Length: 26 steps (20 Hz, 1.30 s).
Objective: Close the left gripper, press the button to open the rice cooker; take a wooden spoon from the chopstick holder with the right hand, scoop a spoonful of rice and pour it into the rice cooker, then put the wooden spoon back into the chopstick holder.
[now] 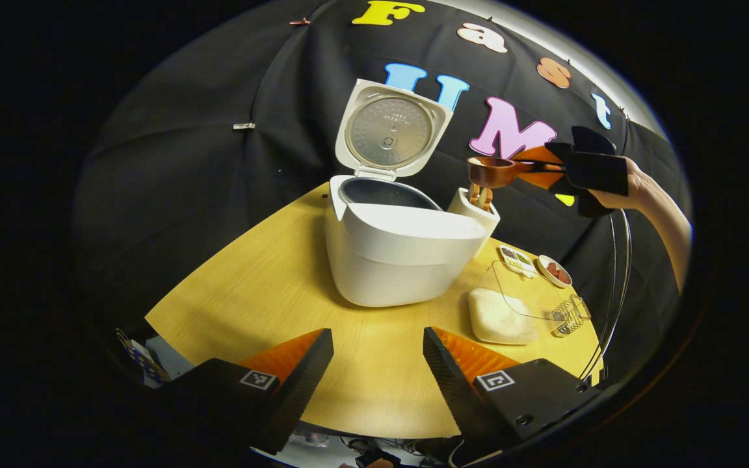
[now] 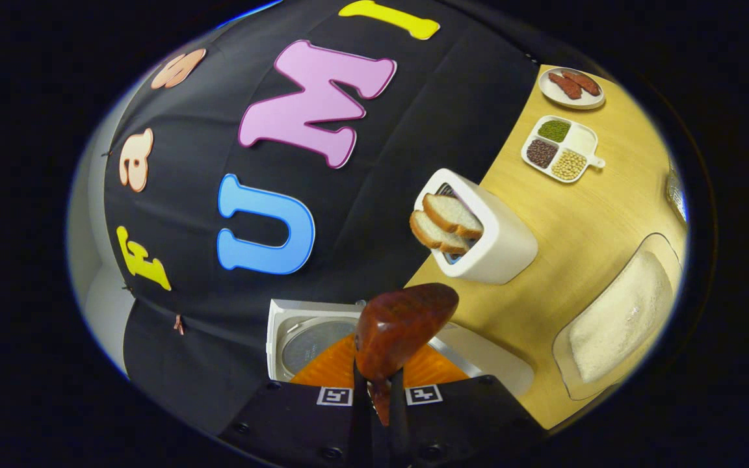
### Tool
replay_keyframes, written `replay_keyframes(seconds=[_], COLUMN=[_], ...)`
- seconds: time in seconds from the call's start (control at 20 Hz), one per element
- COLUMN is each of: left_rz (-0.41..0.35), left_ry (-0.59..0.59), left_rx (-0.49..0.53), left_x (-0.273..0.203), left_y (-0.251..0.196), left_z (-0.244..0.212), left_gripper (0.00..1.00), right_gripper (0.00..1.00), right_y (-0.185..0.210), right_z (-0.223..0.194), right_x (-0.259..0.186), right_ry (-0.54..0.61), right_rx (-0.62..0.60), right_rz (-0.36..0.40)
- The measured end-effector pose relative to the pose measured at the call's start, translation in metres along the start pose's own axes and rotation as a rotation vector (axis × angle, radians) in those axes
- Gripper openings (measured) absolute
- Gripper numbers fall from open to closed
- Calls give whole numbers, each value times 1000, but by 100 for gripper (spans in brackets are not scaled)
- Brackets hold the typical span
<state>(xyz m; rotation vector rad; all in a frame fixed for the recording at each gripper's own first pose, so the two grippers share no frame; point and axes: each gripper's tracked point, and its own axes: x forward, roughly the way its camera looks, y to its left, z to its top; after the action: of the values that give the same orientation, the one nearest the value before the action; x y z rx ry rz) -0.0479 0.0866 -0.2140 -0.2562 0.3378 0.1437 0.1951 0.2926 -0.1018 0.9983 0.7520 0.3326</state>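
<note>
My right tool pinches the light, stiff wooden spoon low on its handle; my left tool sits spread.

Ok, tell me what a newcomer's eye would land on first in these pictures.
First, the white rice cooker in the middle of the yellow table, its lid standing wide open. Next, the wooden spoon held in the air by the right gripper, up beside the lid and above the white holder. Then the clear dish of rice near the table's edge.
</note>
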Motion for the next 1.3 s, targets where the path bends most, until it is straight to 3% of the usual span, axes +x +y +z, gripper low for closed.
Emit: replay_keyframes(seconds=[0.55, 0.85, 1.0, 1.3], left_rz=[93, 135, 133, 130], left_ry=[-9, -22, -16, -8], left_rx=[-91, -141, -113, -123], left_x=[-2, -5, -3, -7], left_y=[63, 85, 86, 88], left_z=[12, 22, 20, 15], left_gripper=[96, 96, 96, 96], right_gripper=[14, 14, 14, 14], right_y=[54, 48, 42, 46], right_z=[-44, -63, -74, -96], right_x=[76, 94, 99, 100], right_ry=[-78, -114, -110, -98], right_rx=[-413, -648, -749, -966], right_rz=[35, 25, 23, 82])
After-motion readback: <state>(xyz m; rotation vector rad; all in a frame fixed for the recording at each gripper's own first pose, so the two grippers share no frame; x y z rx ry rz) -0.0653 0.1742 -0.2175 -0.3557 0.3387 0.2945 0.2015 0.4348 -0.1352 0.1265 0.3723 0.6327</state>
